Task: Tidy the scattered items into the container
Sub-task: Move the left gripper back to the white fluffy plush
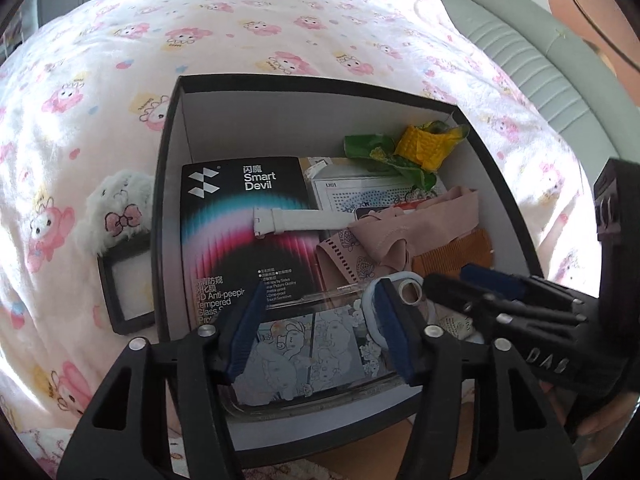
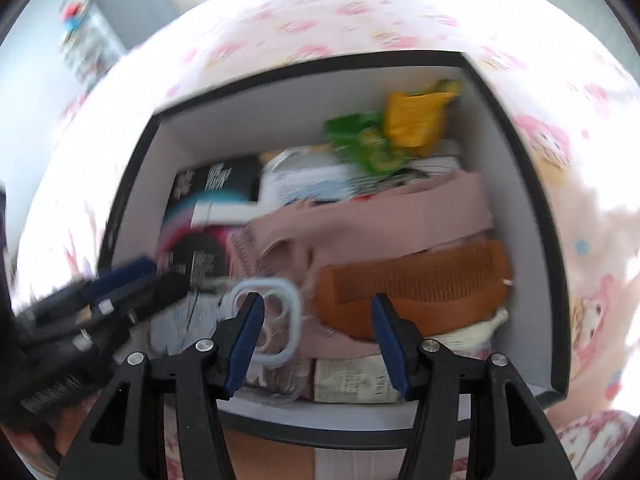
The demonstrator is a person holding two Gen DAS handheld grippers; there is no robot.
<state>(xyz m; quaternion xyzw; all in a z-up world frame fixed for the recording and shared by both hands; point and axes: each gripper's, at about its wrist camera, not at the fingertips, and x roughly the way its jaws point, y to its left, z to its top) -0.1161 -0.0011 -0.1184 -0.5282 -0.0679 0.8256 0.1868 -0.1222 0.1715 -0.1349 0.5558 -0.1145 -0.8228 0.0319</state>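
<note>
A black box (image 1: 168, 200) with a white inside sits on the bed. In it lie a black Smart Devil package (image 1: 240, 240), a white strap (image 1: 304, 220), pink cloth (image 1: 412, 228), a brown comb (image 1: 452, 260) and a yellow-green knitted corn (image 1: 420, 148). A clear phone case (image 1: 312, 344) with cartoon print lies at the near end. My left gripper (image 1: 320, 296) hangs open over it, pads not pressing. My right gripper (image 2: 318, 302) is open above the comb (image 2: 412, 284) and the case's camera ring (image 2: 272, 320). The right wrist view is blurred.
Outside the box, on the left, a white plush toy (image 1: 116, 208) rests against a small black-framed box (image 1: 128, 288). The pink cartoon bedsheet (image 1: 280, 32) spreads all around. A grey padded headboard (image 1: 540, 48) runs along the far right.
</note>
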